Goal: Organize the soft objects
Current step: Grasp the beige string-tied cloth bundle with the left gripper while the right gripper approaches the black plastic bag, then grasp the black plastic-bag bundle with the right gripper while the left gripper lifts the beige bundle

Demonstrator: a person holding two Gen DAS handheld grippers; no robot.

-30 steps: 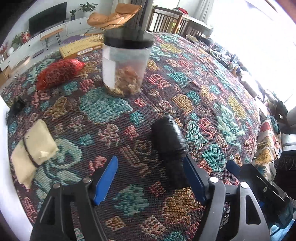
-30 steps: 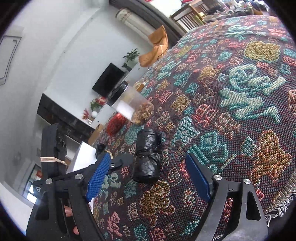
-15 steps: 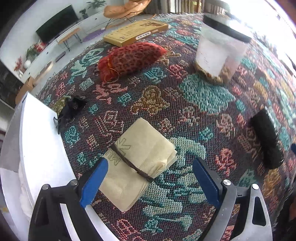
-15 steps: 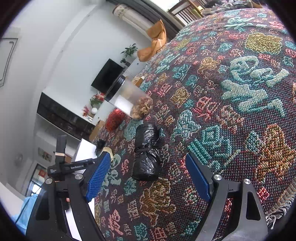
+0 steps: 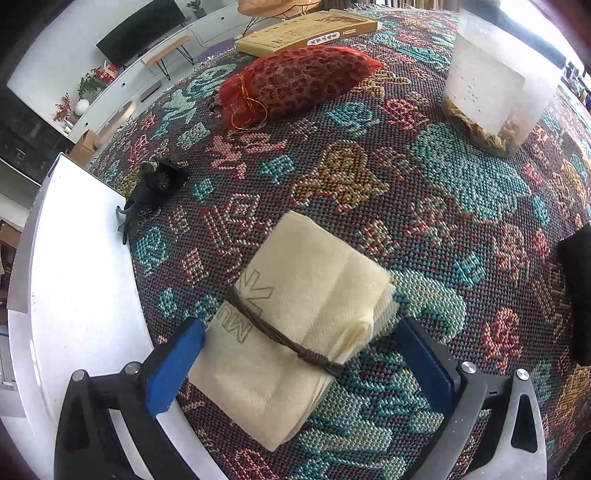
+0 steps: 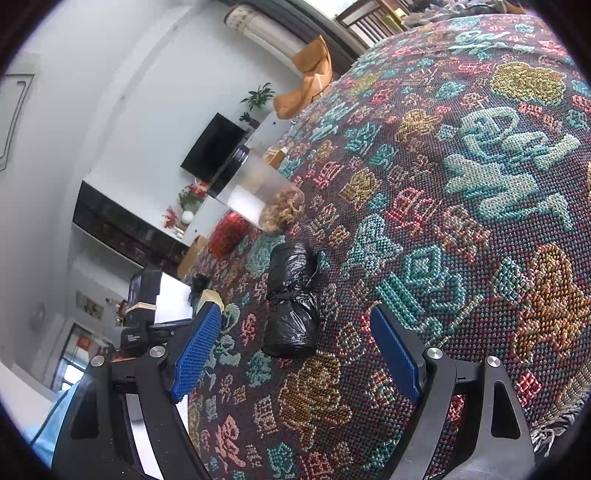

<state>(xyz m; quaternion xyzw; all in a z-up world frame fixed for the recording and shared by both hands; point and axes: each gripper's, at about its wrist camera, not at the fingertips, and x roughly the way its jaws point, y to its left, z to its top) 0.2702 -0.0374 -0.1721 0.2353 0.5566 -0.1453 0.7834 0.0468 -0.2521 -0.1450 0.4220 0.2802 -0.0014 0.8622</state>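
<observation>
A folded cream cloth (image 5: pixel 295 314) tied with a brown cord lies on the patterned tablecloth (image 5: pixel 424 192). My left gripper (image 5: pixel 299 365) is open, its blue pads on either side of the cloth's near end, not clamping it. A rolled black plastic bag (image 6: pixel 291 299) lies on the cloth ahead of my right gripper (image 6: pixel 295 354), which is open and empty just short of it. The bag's edge shows at the right of the left wrist view (image 5: pixel 580 295). A red patterned pouch (image 5: pixel 295 85) lies farther back.
A clear jar (image 5: pixel 495 92) with dried bits stands at the back right. A flat yellow box (image 5: pixel 310 33) lies behind the pouch. A small black tangled item (image 5: pixel 155 188) sits near the white surface (image 5: pixel 81 295) at the left. The left gripper shows in the right wrist view (image 6: pixel 144 314).
My left gripper swung left from the black bag to the cream cloth and closed in until its pads flank it. The right gripper has barely moved.
</observation>
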